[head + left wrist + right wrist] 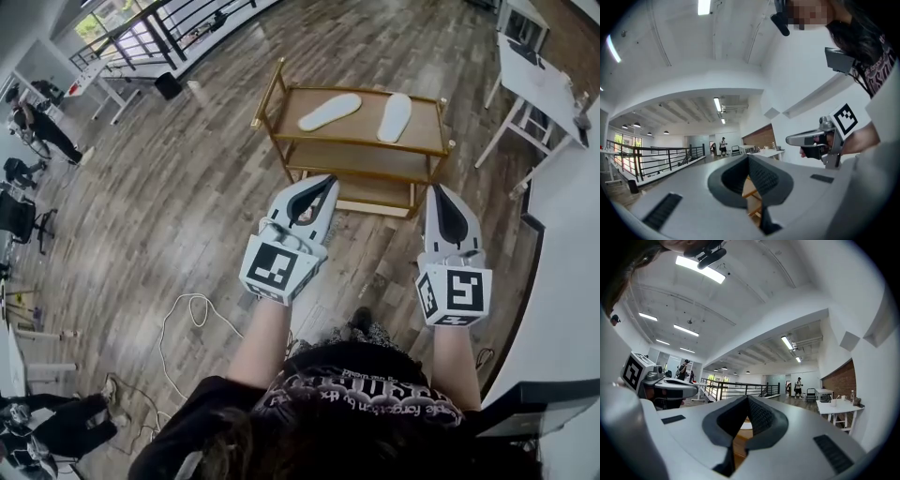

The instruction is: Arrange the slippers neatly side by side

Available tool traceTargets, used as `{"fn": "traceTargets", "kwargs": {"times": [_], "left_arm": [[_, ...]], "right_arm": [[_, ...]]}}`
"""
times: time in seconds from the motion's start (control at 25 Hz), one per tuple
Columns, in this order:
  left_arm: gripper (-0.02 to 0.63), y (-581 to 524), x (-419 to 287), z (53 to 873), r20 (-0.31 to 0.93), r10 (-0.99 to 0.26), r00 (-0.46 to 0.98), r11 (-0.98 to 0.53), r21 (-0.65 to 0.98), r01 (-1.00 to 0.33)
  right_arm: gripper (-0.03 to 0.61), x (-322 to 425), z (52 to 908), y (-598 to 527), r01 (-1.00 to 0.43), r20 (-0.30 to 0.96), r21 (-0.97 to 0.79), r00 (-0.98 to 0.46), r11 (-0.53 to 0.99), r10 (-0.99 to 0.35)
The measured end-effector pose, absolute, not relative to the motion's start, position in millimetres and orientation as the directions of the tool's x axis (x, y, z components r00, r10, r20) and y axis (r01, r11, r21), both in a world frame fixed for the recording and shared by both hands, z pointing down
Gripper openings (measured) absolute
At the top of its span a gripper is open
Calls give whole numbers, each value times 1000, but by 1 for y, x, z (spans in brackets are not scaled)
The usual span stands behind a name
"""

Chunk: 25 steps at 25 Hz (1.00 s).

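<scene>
White angled slipper (330,111) and straighter slipper (395,116) lie apart on wooden rack (362,129) top shelf, well beyond left gripper (320,187) and right gripper (442,193), jaws pressed together, holding nothing; part jaws nearing, pinch angled one's edge, swing parallel.

Left gripper (749,158), jaws together; right gripper (792,138) nearby.

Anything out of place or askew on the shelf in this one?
Yes, the slippers. On the shelf top, the left slipper lies slanted while the right slipper points nearly straight back, with a gap between them, so they are not side by side. Nothing looks spilled or damaged.
</scene>
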State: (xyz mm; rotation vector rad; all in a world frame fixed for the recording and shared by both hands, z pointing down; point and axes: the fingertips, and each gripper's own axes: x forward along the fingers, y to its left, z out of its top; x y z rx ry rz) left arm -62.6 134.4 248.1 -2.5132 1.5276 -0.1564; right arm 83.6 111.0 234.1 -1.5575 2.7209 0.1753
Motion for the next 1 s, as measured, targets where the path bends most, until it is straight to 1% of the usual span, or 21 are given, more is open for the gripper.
{"fn": "traceTargets", "kwargs": {"times": [0.12, 0.32, 0.44, 0.72, 0.92, 1.0], "left_arm": [[-8, 98, -59, 257, 18, -884, 467, -459, -224, -860], [-8, 55, -53, 253, -17, -885, 465, -450, -226, -864], [-8, 34, -52, 256, -15, -891, 453, -439, -217, -872], [-8, -7, -83, 261, -7, -902, 431, -423, -173, -890], [-8, -61, -95, 261, -14, -883, 469, -459, -183, -869], [-8, -84, -100, 258, -12, -880, 475, -468, -161, -869]], "right_arm": [[0, 81, 239, 76, -854, -41, 101, -517, 511, -855], [0, 81, 244, 36, -849, -37, 97, -525, 520, -850], [0, 86, 250, 11, -851, -30, 86, -521, 517, -853], [0, 70, 254, -34, -861, -14, 70, -506, 504, -862], [0, 54, 257, -81, -872, -6, 77, -485, 483, -874], [0, 48, 255, -103, -880, -8, 78, -470, 468, -883]]}}
